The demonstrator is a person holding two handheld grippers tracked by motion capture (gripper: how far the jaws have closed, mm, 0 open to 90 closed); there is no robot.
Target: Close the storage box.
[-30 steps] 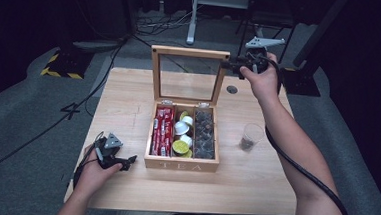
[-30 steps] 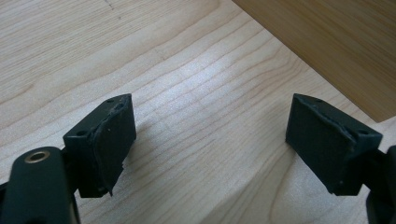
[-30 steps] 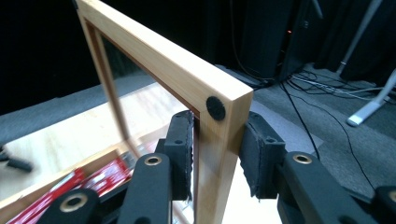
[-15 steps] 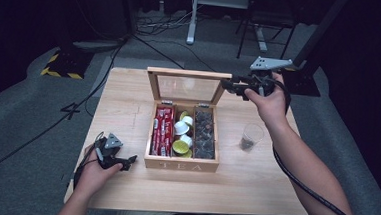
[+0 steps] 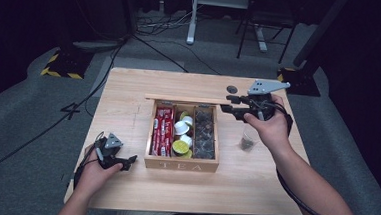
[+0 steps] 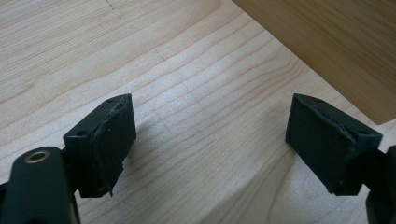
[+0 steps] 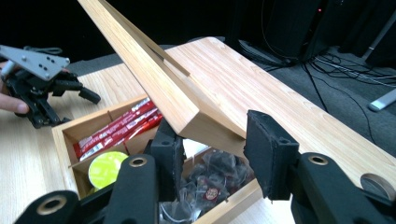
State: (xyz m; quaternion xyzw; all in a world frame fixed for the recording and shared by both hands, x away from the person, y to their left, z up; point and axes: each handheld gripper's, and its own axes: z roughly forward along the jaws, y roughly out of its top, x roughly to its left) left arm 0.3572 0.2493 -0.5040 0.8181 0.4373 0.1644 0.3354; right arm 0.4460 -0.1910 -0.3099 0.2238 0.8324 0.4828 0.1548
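Bench [image 5: 130, 84], light wood: carries everything listed; risk low.

Tea box [image 5: 181, 164], open, at mid-bench toward the near edge: three compartments hold red sachets [image 5: 162, 131], round pods [image 5: 180, 147] and dark tea bags [image 5: 204, 136]. It could skid if the lid is pushed hard, since nothing holds the box down.

Lid [image 7: 154, 79], hinged along the box's far side, tilted part-way over the compartments: its free corner lies between the right gripper's jaws. Judged risk: it drops shut with a bang, or pinches a sachet standing proud.

Right gripper [image 5: 236, 106], at the lid's right end: jaws have just been opening, pads apart and seemingly not pressing on the wood.

Left gripper [image 5: 125, 161], resting near the bench's near-left corner: jaws wide apart, empty, too far off to steady the box.

Small glass [image 5: 247, 141], right of the box, under the right forearm: liable to be knocked.
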